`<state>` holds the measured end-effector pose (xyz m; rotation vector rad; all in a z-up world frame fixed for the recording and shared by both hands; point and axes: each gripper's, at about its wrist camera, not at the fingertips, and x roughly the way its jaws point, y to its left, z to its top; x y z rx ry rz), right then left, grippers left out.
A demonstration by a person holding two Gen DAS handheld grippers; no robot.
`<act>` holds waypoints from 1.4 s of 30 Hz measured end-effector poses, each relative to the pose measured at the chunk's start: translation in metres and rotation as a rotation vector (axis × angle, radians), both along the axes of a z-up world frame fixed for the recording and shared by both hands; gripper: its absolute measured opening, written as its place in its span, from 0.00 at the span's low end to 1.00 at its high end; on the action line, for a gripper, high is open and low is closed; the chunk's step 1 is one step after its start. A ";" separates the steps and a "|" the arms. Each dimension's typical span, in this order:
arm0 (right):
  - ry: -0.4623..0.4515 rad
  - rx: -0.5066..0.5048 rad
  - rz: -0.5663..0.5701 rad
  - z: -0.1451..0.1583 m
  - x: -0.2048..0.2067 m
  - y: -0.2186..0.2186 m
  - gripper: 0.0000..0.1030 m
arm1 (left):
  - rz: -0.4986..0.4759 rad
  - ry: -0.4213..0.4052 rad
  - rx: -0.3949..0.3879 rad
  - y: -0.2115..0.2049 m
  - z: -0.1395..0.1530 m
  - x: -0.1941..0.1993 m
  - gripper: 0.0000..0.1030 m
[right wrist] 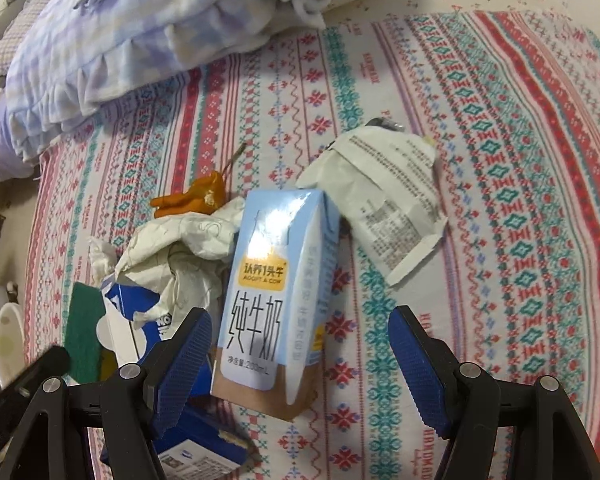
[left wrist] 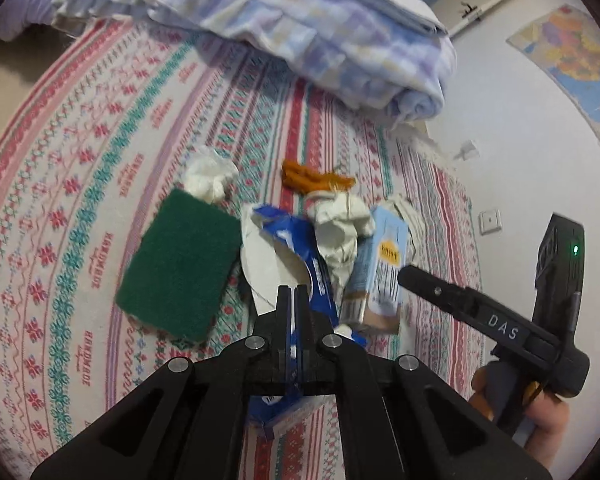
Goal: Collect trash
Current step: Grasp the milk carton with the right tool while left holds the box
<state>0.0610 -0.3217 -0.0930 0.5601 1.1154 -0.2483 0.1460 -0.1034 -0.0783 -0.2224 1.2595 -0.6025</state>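
Note:
A pile of trash lies on the patterned bedspread. My left gripper is shut on a torn blue and white carton, which also shows in the right wrist view. A light blue milk carton lies between the open fingers of my right gripper; it also shows in the left wrist view. Crumpled white paper lies against it, also seen in the right wrist view. Orange peel, a white tissue and a green scouring pad lie nearby.
A printed white paper wrapper lies right of the milk carton. A folded checked blanket is heaped at the far side of the bed. A wall with a map stands to the right. A white bowl sits off the bed's left edge.

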 end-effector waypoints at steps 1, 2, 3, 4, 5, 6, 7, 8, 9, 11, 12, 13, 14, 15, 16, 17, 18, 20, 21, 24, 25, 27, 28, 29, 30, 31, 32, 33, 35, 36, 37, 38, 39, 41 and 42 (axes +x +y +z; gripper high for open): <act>0.000 0.002 -0.001 0.000 0.000 0.001 0.75 | -0.016 0.002 -0.002 -0.003 -0.001 -0.002 0.02; 0.000 0.007 0.004 0.000 0.001 0.003 0.75 | -0.027 0.006 0.001 -0.005 -0.003 -0.003 0.06; -0.001 0.008 0.007 0.000 0.000 0.004 0.75 | -0.029 0.014 0.006 -0.007 -0.005 -0.003 0.18; -0.001 0.005 0.009 0.000 0.000 0.005 0.75 | -0.022 0.029 0.009 -0.008 -0.009 -0.004 0.32; 0.001 0.002 0.009 -0.001 0.000 0.006 0.75 | -0.010 0.038 0.003 -0.008 -0.012 -0.004 0.36; 0.004 0.000 0.007 -0.001 -0.001 0.006 0.75 | -0.002 0.044 -0.004 -0.008 -0.014 -0.004 0.39; 0.007 0.003 0.003 -0.002 -0.002 0.006 0.75 | -0.002 0.046 -0.010 -0.010 -0.015 -0.004 0.39; 0.008 0.008 -0.003 -0.003 -0.002 0.005 0.75 | -0.005 0.040 -0.005 -0.013 -0.016 -0.003 0.39; 0.007 0.011 -0.006 -0.002 -0.003 0.005 0.75 | -0.008 0.032 -0.002 -0.014 -0.016 -0.002 0.39; 0.001 0.010 -0.007 -0.001 -0.004 0.006 0.75 | -0.016 0.021 0.008 -0.017 -0.018 -0.002 0.39; -0.002 0.010 -0.006 0.000 -0.005 0.006 0.75 | -0.026 0.028 0.009 -0.019 -0.020 -0.003 0.39; -0.003 0.011 -0.006 0.000 -0.006 0.006 0.75 | -0.043 0.033 0.016 -0.024 -0.023 -0.006 0.38; -0.003 0.012 -0.004 0.000 -0.006 0.006 0.75 | -0.053 0.034 0.026 -0.025 -0.024 -0.007 0.38; 0.000 0.013 -0.006 -0.001 -0.007 0.006 0.75 | -0.069 0.028 0.044 -0.028 -0.026 -0.009 0.35; 0.004 0.014 -0.010 -0.002 -0.007 0.005 0.75 | -0.083 0.009 0.064 -0.033 -0.028 -0.011 0.19; 0.009 0.015 -0.016 -0.003 -0.007 0.004 0.75 | -0.093 -0.006 0.085 -0.036 -0.030 -0.012 0.17; 0.013 0.016 -0.020 -0.005 -0.007 0.003 0.75 | -0.098 -0.011 0.092 -0.038 -0.032 -0.012 0.17; 0.023 0.016 -0.032 -0.008 -0.006 0.001 0.75 | -0.090 -0.014 0.075 -0.037 -0.033 -0.012 0.16; 0.026 0.015 -0.033 -0.009 -0.005 0.001 0.75 | -0.091 -0.019 0.064 -0.037 -0.032 -0.012 0.14; 0.036 0.014 -0.023 -0.013 -0.002 0.005 0.75 | -0.091 -0.048 0.043 -0.030 -0.017 -0.014 0.00; 0.040 0.016 -0.021 -0.014 -0.002 0.005 0.75 | -0.088 -0.056 0.039 -0.028 -0.013 -0.014 0.00; 0.046 0.020 -0.019 -0.017 -0.002 0.007 0.75 | -0.086 -0.089 0.020 -0.022 -0.002 -0.015 0.00; 0.047 0.018 -0.017 -0.017 -0.002 0.008 0.75 | -0.084 -0.094 0.016 -0.020 0.001 -0.014 0.00; 0.048 0.014 -0.013 -0.018 -0.001 0.010 0.75 | -0.078 -0.093 0.010 -0.017 0.002 -0.014 0.00; 0.049 0.011 -0.009 -0.018 -0.001 0.012 0.75 | -0.072 -0.089 0.005 -0.015 0.003 -0.011 0.00; 0.050 0.008 -0.003 -0.018 0.000 0.014 0.75 | -0.064 -0.083 -0.002 -0.010 0.003 -0.010 0.00; 0.051 0.005 0.003 -0.019 0.002 0.016 0.75 | -0.061 -0.083 -0.004 -0.008 0.004 -0.010 0.00; 0.052 0.005 0.005 -0.020 0.003 0.018 0.75 | -0.061 -0.087 -0.005 -0.005 0.005 -0.011 0.00; 0.059 0.000 0.008 -0.023 0.005 0.020 0.75 | -0.062 -0.103 -0.011 -0.001 0.010 -0.013 0.00; 0.066 -0.005 0.011 -0.025 0.007 0.022 0.75 | -0.063 -0.108 -0.020 0.002 0.013 -0.014 0.00; 0.074 -0.010 0.018 -0.028 0.008 0.024 0.75 | -0.064 -0.117 -0.027 0.006 0.017 -0.015 0.00; 0.083 -0.012 0.027 -0.031 0.010 0.027 0.72 | -0.063 -0.126 -0.029 0.012 0.020 -0.018 0.00; 0.085 -0.012 0.030 -0.033 0.011 0.028 0.56 | -0.059 -0.135 -0.032 0.016 0.024 -0.018 0.00; 0.068 -0.013 0.012 -0.030 0.009 0.027 0.56 | -0.052 -0.136 -0.037 0.021 0.029 -0.018 0.00; 0.054 -0.028 -0.004 -0.027 0.008 0.025 0.56 | -0.048 -0.138 -0.039 0.024 0.031 -0.017 0.00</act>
